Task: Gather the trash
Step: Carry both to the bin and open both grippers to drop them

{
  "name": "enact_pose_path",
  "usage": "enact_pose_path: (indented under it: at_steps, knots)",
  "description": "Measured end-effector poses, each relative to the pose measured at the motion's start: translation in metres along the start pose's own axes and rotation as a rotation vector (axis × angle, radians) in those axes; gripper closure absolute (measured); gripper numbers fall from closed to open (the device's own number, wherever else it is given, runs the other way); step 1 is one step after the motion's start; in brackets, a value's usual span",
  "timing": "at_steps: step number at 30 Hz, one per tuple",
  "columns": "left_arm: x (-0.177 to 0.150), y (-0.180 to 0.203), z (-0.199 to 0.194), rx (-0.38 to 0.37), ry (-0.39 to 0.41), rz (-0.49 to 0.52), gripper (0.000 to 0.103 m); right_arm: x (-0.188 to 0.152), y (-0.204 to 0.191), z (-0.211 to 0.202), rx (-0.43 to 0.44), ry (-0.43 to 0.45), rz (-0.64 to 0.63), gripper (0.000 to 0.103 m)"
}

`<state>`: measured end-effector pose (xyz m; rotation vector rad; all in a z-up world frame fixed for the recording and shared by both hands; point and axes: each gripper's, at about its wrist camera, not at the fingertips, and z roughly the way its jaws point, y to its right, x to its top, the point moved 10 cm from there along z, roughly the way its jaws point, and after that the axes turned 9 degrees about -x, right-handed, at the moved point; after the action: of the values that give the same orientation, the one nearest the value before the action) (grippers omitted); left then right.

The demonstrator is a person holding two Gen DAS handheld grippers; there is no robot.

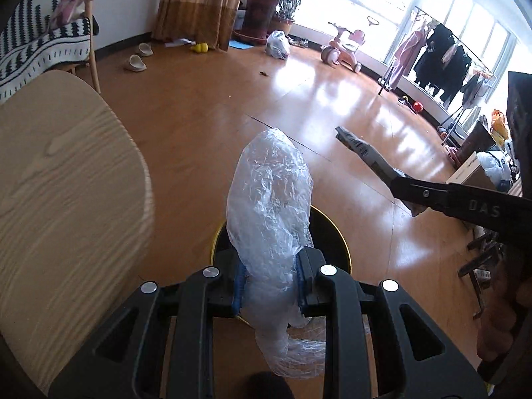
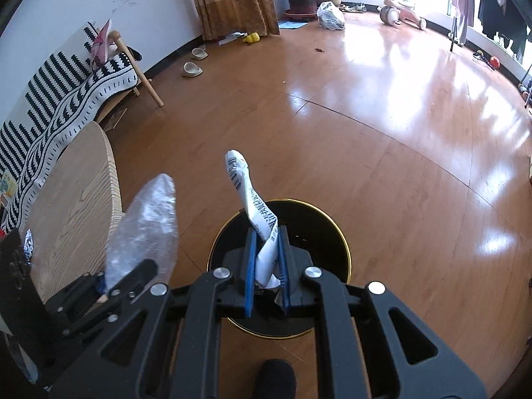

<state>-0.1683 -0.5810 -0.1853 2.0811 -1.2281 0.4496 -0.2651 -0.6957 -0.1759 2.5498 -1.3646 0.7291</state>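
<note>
I hold two pieces of trash and both are close to the bin. The crumpled clear plastic film (image 1: pixel 269 206) is clamped between the blue pads of my left gripper (image 1: pixel 271 286) and hangs above the round black trash bin with the gold rim (image 1: pixel 345 249) on the wooden floor (image 1: pixel 206 123). The twisted white printed wrapper with a barcode (image 2: pixel 252 206) is pinched tight in my right gripper (image 2: pixel 267 266), directly over the same bin's opening.

As I judge it, the picking up is done for these two pieces; what is left is to let them go into the bin. Neither is inside yet. On the floor far away I see small debris and a white plastic bag (image 2: pixel 331 16) near the plant pots, but I cannot tell if they belong to the task.

The right wrist view shows the bin's mouth almost whole, and also my left gripper with the film beside the light wooden round tabletop (image 2: pixel 76 199). The left wrist view hides most of the bin behind the film, but it shows the clothes rack (image 1: pixel 442 53) by the window and the right gripper from the side.
</note>
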Motion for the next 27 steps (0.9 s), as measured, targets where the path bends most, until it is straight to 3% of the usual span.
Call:
enact_pose_path:
  at_steps: [4,6,10,27]
  knots:
    - [-0.001,0.005,0.015,-0.017,-0.014,-0.003,0.078,-0.001,0.005,-0.002,-0.002,0.006,0.005,0.090]
    - [-0.002,0.007,0.022,-0.017,-0.020,-0.006,0.057,0.001,0.001,-0.002,-0.006,0.006,0.010,0.090]
    - [-0.003,0.010,0.028,-0.027,-0.023,0.003,0.047,-0.001,0.003,-0.001,-0.011,0.004,0.021,0.090]
    - [0.005,-0.001,0.016,-0.013,0.005,-0.009,0.035,-0.010,-0.001,0.016,-0.010,-0.069,0.002,0.090]
